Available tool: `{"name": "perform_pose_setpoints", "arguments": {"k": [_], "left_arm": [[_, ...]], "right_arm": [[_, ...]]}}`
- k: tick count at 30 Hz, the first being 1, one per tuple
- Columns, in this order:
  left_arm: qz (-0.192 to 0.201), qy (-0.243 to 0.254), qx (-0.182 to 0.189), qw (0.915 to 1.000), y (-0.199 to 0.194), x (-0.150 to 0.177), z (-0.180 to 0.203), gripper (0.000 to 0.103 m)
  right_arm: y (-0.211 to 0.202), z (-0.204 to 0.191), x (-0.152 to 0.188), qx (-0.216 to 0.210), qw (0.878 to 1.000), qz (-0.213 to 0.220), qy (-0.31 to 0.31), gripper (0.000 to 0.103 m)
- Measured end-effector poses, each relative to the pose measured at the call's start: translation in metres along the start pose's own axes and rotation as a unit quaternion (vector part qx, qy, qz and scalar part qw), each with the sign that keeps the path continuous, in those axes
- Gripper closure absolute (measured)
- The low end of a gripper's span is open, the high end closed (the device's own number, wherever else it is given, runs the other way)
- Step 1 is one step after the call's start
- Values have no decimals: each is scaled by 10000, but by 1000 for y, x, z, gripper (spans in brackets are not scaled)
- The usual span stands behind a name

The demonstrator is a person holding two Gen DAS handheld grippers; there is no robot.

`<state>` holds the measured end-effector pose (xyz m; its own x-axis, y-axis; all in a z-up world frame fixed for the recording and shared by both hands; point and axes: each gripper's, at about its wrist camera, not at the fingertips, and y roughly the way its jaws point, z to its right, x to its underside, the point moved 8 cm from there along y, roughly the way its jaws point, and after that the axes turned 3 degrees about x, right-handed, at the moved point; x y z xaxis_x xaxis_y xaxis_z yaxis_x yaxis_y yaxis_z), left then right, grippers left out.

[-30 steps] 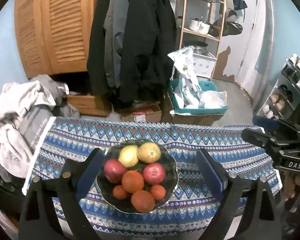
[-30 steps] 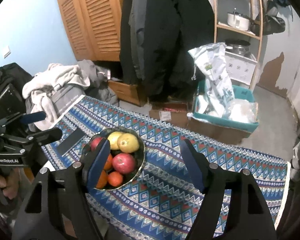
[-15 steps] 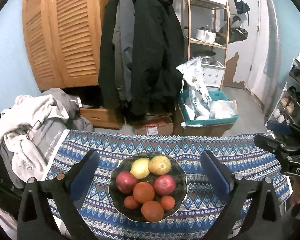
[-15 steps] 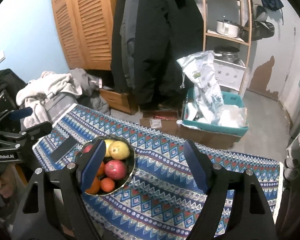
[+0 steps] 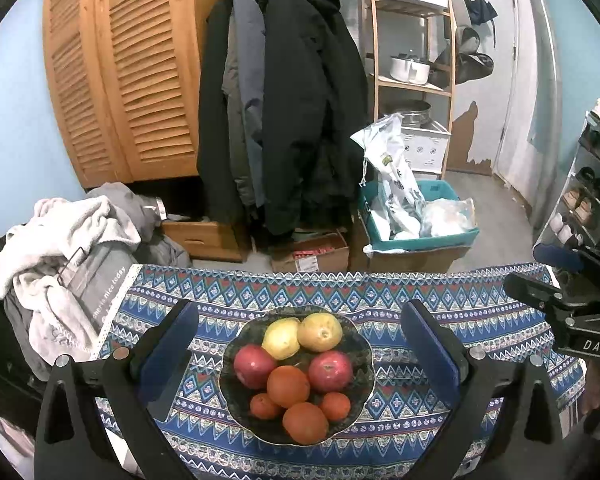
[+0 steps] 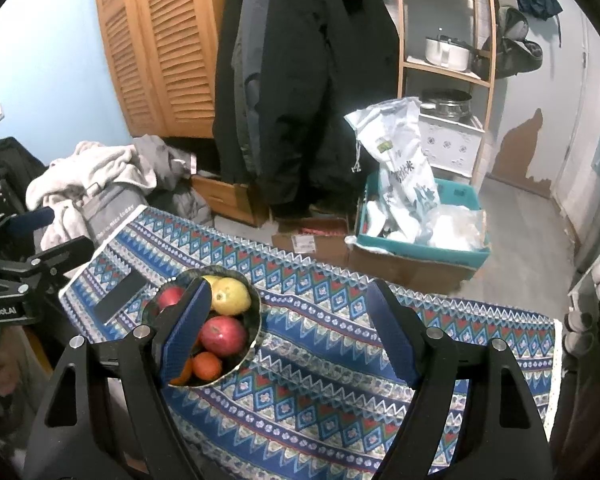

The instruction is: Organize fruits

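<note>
A dark bowl (image 5: 362,344) sits on a blue patterned tablecloth (image 5: 380,296). It holds two red apples (image 5: 254,365), two yellow pears (image 5: 320,331) and several oranges (image 5: 288,385). My left gripper (image 5: 298,344) is open and empty, held back from the bowl, with its blue pads either side of it in view. My right gripper (image 6: 288,328) is open and empty, above the cloth to the right of the bowl (image 6: 256,320); its left pad hides part of the fruit. Each gripper shows at the edge of the other's view.
Beyond the table hang dark coats (image 5: 296,100) by a wooden louvred wardrobe (image 5: 120,72). A pile of clothes (image 5: 72,248) lies left of the table. A teal box with bags (image 5: 416,220) and a wooden shelf (image 5: 412,60) stand behind. A dark flat object (image 6: 118,296) lies on the cloth left of the bowl.
Both grippers have drawn back and up from the table, so the bowl looks smaller and lower in both views. Both stay open. The fruit has not moved.
</note>
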<state>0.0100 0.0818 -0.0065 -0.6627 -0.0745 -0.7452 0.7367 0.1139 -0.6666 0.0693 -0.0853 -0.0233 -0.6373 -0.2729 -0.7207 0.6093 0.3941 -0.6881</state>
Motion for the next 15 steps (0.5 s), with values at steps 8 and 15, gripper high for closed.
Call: {"name": "perform_pose_setpoints", "arguments": {"k": [8,15], "left_arm": [[-34,-6,-85,10000,1,1,1,1],[-153,-26,-149,9998,5,2,-2,1]], "right_arm": [[2,1,1,26,10000,-22,-15,24],[3,0,3,23,10000,-57,-65,24]]}}
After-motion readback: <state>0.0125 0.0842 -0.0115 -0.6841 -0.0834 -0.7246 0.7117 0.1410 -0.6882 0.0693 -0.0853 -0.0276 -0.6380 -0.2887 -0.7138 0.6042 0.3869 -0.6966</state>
